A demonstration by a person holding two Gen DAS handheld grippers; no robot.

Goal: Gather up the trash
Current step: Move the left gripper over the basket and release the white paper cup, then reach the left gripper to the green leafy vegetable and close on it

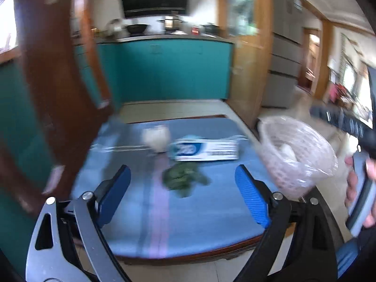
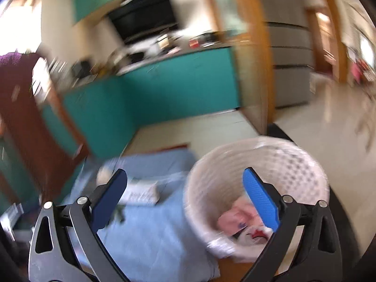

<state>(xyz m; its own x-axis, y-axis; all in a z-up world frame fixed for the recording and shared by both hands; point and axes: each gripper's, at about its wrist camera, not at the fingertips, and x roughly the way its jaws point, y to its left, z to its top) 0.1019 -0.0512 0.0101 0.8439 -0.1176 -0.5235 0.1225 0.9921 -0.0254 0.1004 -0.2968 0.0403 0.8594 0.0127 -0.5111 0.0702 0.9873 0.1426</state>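
Presently I have both tools hovering over a table covered by a blue cloth [image 1: 199, 211]. My left gripper [image 1: 183, 192] stands with its jaws wide and nothing between the pads. My right gripper [image 2: 185, 197] likewise stands wide and empty, poised above the basket.

Trash remaining on the cloth, by my count, is three pieces. One green crumpled wad [image 1: 184, 179] lies near the centre, at twelve o'clock from the left gripper and just ahead of it. One flat blue-and-white carton [image 1: 206, 150] lies beyond the wad, at about one o'clock. One pale crumpled lump [image 1: 156, 137] sits at eleven o'clock, just beside the carton's left end. Blur prevents me from saying whether lump and carton touch.

There is one white mesh basket [image 2: 258, 164], lined with a thin clear bag, at the table's right edge, roughly two o'clock from the left gripper. It already holds some pale paper or wrapper [image 2: 242, 221]; I cannot count the pieces.

Handling assessment: the green wad looks light, soft and compressible, so I would pinch it across its middle. The carton appears light and fairly stiff but crushable; a hold across its narrow width near one end seems soundest. The pale lump should be light and yielding, taken anywhere across its bulk.
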